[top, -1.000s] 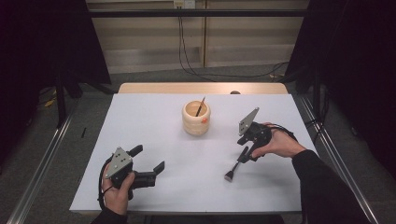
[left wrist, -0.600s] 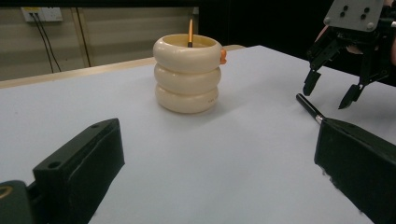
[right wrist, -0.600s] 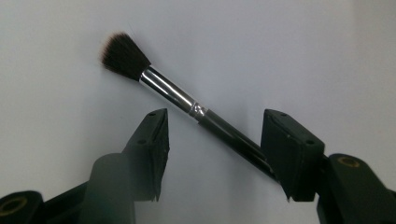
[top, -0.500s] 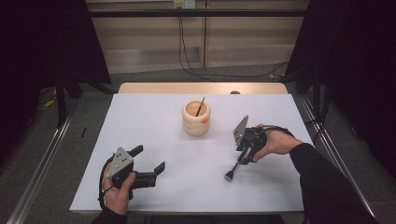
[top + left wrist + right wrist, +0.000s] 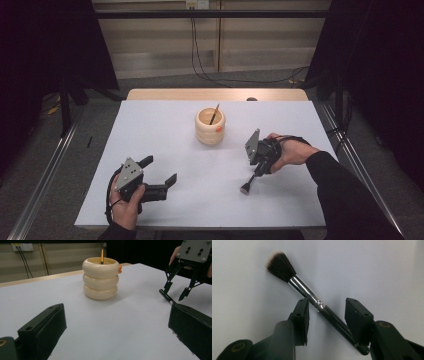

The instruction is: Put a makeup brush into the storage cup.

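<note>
**Right tool closing around a makeup brush on the desk**

High view: the white desk carries a cream ringed holder near its middle, with a thin orange-tipped stick standing in it. To the right, the person's right hand holds the right tool, pointed down at a makeup brush that lies flat on the desk, bristles toward the near edge. At the near left, the left tool rests low over the desk, well apart from the holder and the brush, its jaws spread wide with nothing between them.

Left gripper view: the two black jaws stand far apart over bare desk surface. Ahead sits the holder, three stacked rings, the stick upright inside and a small orange knob on its right side. Farther right, the right tool hangs tips-down over the dark handle of the brush.

Right gripper view: the brush lies slanted between the jaws, dark bristles at upper left, silver ferrule in the middle, black handle running to lower right. The jaws have just been closing and stand narrowed on either side of it; the left jaw sits just beside the ferrule and the right jaw is at the handle's end. Whether the pads already press on it cannot be told.
</note>
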`<state>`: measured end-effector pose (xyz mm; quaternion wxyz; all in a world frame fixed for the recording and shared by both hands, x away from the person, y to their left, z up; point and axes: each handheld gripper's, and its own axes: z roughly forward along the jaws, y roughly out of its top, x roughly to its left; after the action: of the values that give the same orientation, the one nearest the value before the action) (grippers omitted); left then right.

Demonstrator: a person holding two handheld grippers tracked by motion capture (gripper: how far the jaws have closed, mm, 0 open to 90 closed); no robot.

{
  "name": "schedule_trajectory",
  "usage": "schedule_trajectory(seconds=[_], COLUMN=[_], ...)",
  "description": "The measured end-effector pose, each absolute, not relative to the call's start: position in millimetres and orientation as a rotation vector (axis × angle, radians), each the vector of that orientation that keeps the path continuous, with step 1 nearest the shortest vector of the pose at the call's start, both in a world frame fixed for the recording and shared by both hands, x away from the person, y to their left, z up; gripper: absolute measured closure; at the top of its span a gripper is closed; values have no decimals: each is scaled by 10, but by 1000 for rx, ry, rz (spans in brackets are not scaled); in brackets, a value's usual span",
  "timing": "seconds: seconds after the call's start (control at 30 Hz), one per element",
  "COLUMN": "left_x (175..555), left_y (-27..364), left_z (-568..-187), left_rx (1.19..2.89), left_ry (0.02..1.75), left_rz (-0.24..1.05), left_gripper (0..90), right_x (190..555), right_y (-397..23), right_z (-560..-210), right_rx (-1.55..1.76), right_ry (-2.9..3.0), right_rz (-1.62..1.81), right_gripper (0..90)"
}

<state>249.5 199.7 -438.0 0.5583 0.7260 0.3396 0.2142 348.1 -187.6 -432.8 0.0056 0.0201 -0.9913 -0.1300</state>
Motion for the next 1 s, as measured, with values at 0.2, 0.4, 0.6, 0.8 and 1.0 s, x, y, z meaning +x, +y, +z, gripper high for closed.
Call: schedule_trajectory(seconds=[0.2, 0.4, 0.6, 0.8, 1.0], left_x=[2496, 2500, 2501, 2500, 2505], left_y=[1994, 1994, 1994, 1996, 1997], left_z=[-4384, -4389, -4389, -4390, -4393], left_rx=[1712, 1713, 1713, 1714, 1719], left_ry=[800, 802, 801, 801, 800], left_rz=[501, 490, 492, 491, 493], left_gripper=[13, 13, 13, 13, 13], right_x=[3506, 3508, 3523, 3528, 3539], right_y=[-1844, -1858, -1893, -1895, -1930], right_z=[-4394, -4401, -4405, -4441, -4450], right_rx=[148, 135, 159, 149, 125], right_ry=[-3112, -3107, -3109, -3103, -3100], right_rz=[-390, -385, -374, -356, -319], right_gripper=[589, 603, 593, 584, 643])
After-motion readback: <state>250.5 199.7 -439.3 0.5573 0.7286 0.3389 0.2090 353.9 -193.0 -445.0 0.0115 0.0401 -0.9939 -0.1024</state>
